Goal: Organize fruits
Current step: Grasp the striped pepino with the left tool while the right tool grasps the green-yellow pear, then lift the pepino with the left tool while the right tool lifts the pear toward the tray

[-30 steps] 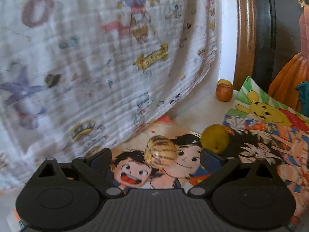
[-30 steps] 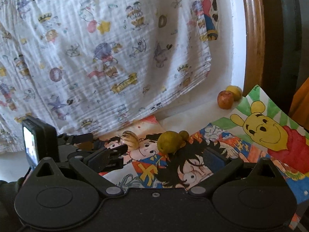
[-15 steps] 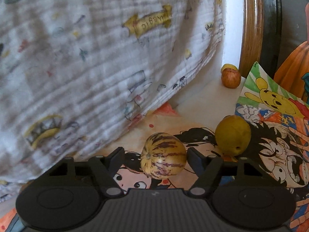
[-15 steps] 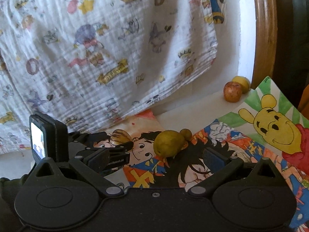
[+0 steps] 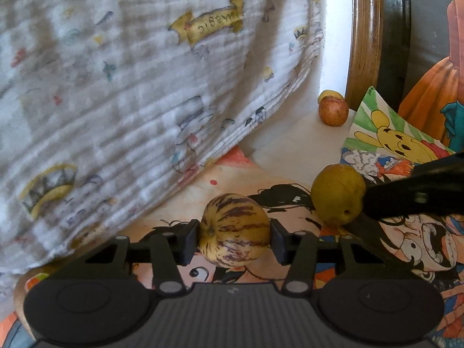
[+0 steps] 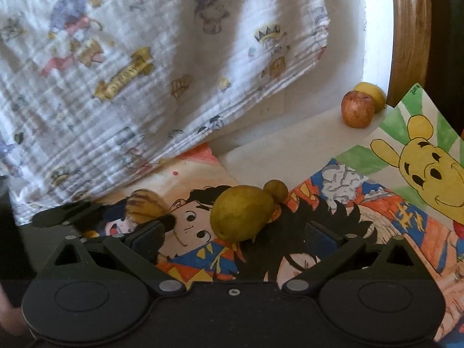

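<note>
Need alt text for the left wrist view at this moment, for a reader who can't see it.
The left claw is shut on a striped yellow-and-purple fruit just above cartoon drawings. To its right a yellow-green fruit sits on the drawings, with part of the right claw beside it. A red apple lies farther back, near a printed white cloth.

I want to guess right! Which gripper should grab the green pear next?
Probably the right gripper: it is open, with the green pear just ahead between its fingers. The left gripper is already shut on the striped fruit.
</note>
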